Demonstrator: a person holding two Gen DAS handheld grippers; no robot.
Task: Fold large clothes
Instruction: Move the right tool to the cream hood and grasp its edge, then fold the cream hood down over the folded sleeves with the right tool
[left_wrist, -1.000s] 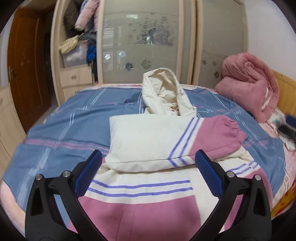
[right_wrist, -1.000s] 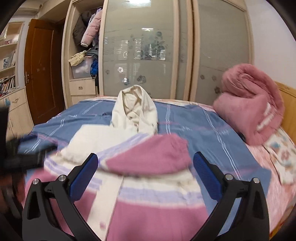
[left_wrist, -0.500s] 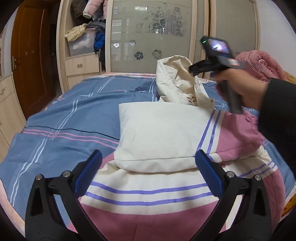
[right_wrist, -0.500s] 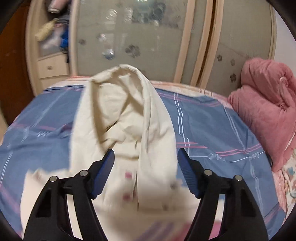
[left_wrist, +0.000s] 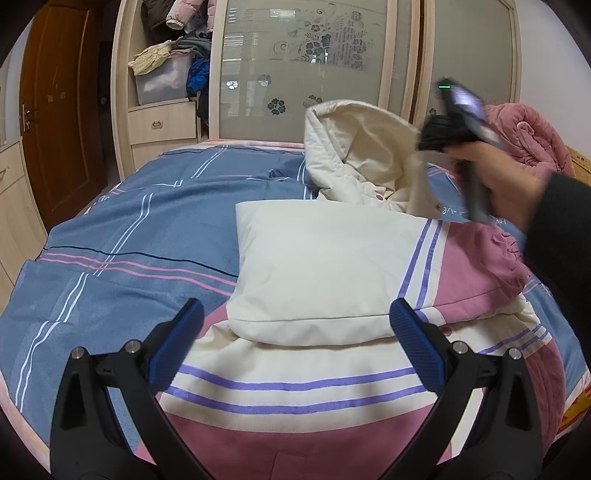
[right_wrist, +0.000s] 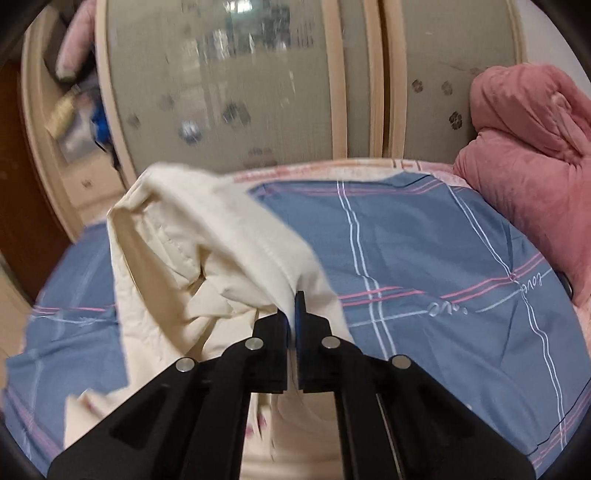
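Right tongs (right_wrist: 294, 314) pinch the cream hood (right_wrist: 207, 236), at twelve o'clock on the folded jacket (left_wrist: 325, 266). Left tongs (left_wrist: 295, 332) spread, empty, above the jacket's six o'clock hem.

Right tongs (right_wrist: 294, 314), jaws just closed, clamp the cream hood (right_wrist: 207, 236) edge above the blue striped bed (right_wrist: 424, 258).

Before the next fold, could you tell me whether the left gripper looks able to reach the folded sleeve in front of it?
Probably yes: the left gripper is open, and the folded sleeve lies just beyond its fingertips with nothing between them.
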